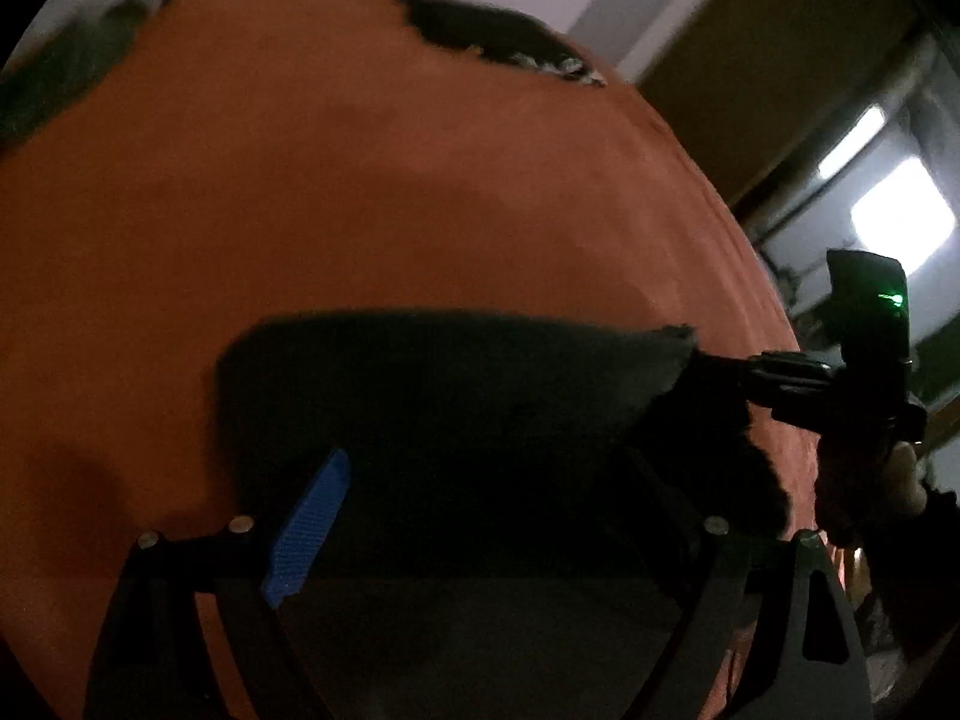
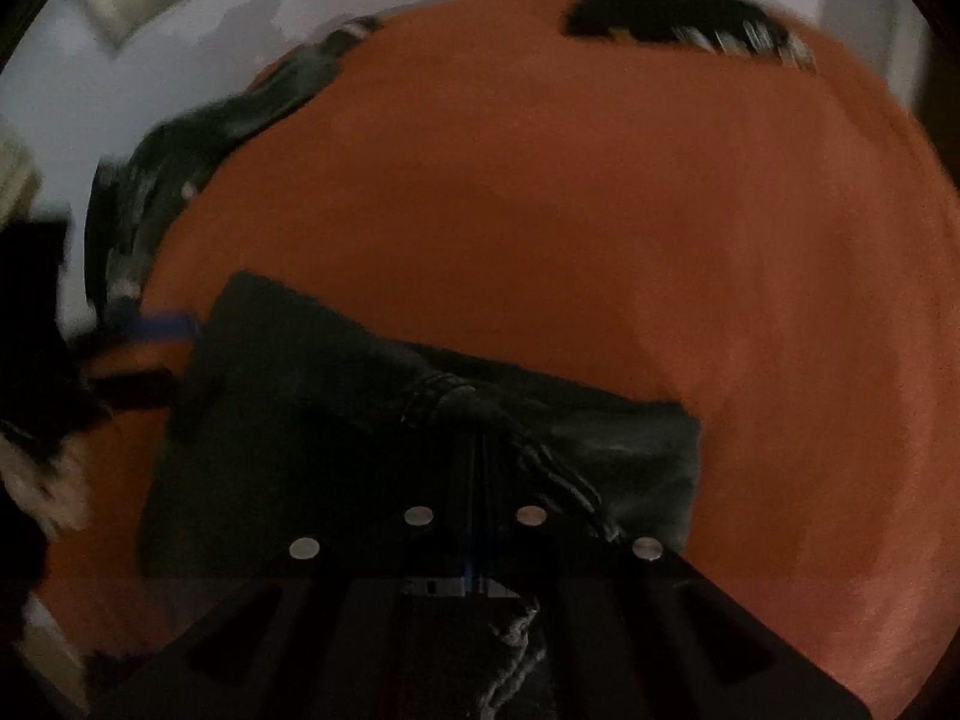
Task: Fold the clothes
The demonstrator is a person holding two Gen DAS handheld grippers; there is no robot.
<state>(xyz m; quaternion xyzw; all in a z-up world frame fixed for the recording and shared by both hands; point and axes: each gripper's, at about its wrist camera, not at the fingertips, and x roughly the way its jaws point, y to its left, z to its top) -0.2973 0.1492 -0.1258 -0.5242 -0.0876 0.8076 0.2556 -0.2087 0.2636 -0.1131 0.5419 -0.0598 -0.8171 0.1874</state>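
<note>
Your right gripper (image 2: 474, 546) fingers pinching the dark stitched garment (image 2: 372, 432), left gripper (image 1: 480, 516) fingers spread, one hidden, blurry orange bed (image 2: 600, 210).

1. Orange bedspread (image 1: 360, 192) fills most of both views; the surface looks like a bed, dim and soft.
2. White wall (image 2: 252, 24) behind its far edge.
3. Left wrist view: olive-brown panel (image 1: 762, 42) upper right, maybe a door or cupboard, can't tell which.
4. Bright window (image 1: 903, 217) at right, the main light source.
5. Room otherwise dark, edges motion-blurred.
</note>
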